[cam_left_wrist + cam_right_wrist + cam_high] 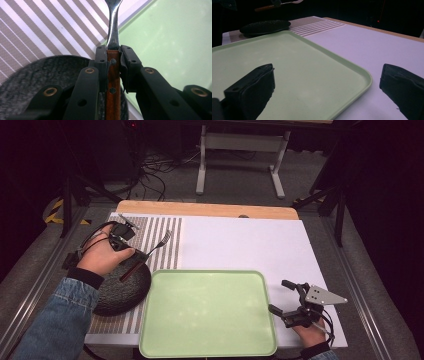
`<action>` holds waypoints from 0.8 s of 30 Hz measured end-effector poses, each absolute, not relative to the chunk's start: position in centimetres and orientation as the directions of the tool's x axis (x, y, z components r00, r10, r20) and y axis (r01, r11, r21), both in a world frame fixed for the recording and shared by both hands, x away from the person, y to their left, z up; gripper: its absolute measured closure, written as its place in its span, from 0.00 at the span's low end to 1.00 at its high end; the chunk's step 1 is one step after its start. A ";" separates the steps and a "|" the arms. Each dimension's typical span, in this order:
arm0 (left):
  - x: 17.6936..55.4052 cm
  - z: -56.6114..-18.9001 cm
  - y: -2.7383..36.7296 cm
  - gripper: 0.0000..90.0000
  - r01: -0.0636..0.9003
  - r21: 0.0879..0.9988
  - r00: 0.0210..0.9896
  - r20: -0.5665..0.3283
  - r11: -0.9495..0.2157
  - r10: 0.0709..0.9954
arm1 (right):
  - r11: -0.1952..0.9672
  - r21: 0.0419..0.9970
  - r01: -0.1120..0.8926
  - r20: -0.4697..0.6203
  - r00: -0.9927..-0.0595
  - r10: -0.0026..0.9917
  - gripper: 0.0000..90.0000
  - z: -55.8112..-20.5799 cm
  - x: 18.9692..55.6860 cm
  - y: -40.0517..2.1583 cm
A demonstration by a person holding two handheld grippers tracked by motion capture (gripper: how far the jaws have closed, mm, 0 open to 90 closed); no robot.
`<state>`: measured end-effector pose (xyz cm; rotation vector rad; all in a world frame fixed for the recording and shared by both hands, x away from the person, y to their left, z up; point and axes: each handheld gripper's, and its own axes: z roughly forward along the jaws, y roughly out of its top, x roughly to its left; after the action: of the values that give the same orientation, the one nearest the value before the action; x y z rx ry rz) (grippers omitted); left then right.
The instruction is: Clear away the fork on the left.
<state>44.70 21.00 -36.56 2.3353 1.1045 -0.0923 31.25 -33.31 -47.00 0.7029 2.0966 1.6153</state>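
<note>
Fork [148,254] w/ wooden handle + steel tines is clamped in the left gripper [131,254], jaws nearly shut, pads pinching the handle from both sides just below where wood meets metal (clear in left gripper view: fork [113,62], handle running straight up between the jaws). It's held off the table, over the far rim of the dark round plate [125,290] and the striped placemat [160,240], tines pointing away toward the mat's far right part. Grip near the neck prob. keeps the tines steady and lets the handle trail back along the gripper; looks like a carry, maybe toward the green tray [207,312] just right of the plate, but can't say where it's headed.

Plate sits on the placemat, touching or v. near the tray's left edge. Tray is bare, lies on the white sheet [250,245] covering the table.

Right gripper [281,298] rests at the tray's right edge, jaws wide apart, nothing between them; right gripper view has one jaw over the tray [312,75], the other over the white sheet, i.e. straddling the rim. Seems parked, perhaps to steady the tray
</note>
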 end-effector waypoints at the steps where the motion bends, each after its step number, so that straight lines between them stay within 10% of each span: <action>1: 44.4 -36.6 20.9 0.86 0.736 0.453 0.656 -0.291 -0.504 0.696 | 0.206 0.968 0.146 -0.010 -0.793 0.609 0.00 -47.0 31.3 -33.3; 24: 38.6 -37.7 18.4 0.86 0.727 0.493 0.671 -0.362 -0.478 0.647 | 0.208 0.967 0.146 -0.010 -0.796 0.605 0.00 -47.0 31.3 -33.2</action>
<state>38.61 18.40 -37.69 2.2567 1.0552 -0.1655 31.26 -33.24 -46.98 0.6990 2.1017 1.6148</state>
